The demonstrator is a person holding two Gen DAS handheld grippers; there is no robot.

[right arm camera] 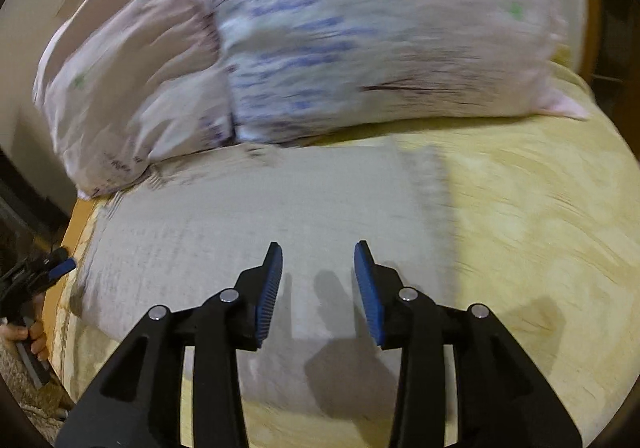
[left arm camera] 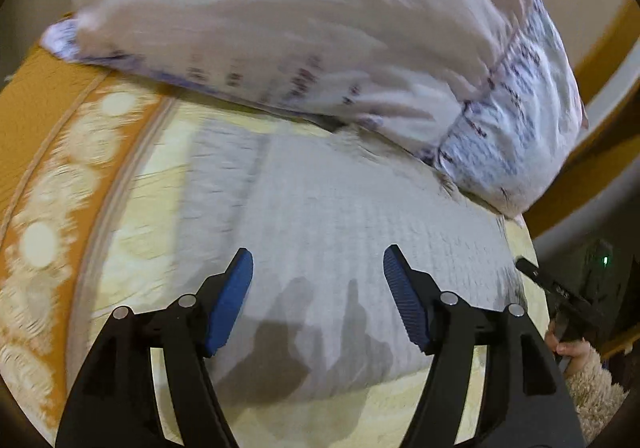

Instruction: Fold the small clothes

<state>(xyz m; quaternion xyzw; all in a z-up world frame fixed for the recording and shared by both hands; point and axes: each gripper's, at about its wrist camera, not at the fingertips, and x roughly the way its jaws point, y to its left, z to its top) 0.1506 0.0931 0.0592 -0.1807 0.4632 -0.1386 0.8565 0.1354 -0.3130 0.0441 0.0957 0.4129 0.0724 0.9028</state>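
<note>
— So where does the grey garment (left arm camera: 320, 232) lie against the pillow (left arm camera: 280, 28)?

— Spread flat on the yellow bed cover (right arm camera: 520, 228), its far edge running right up to the pillow's lower edge, perhaps tucked slightly beneath it at one corner. The pictures are smeared, so I cannot tell whether the two touch.

— And the claws?

— Both hover above the cloth's near half, each pointing toward the pillow. The left claw (left arm camera: 318, 300) stands wide, pads well apart, nothing between them but its shadow on the fabric. The right claw (right arm camera: 318, 294) is narrower, also parted and holding nothing.

— Which is nearer which end?

— In the right wrist view the cloth's clean straight edge lies to the right of that claw, with bare cover beyond it. In the left wrist view the garment reaches to the bed's edge, where the other hand (left arm camera: 568, 348) shows. So each claw seems to have its own side.

— Long axis?

— It looks to run side to side, parallel to the pillow's lower edge, though the blur makes that a judgement.

— Next move, then?

— Probably taking the near hem and carrying it toward the pillow; the risk is pinching bed cover along with cloth.
</note>
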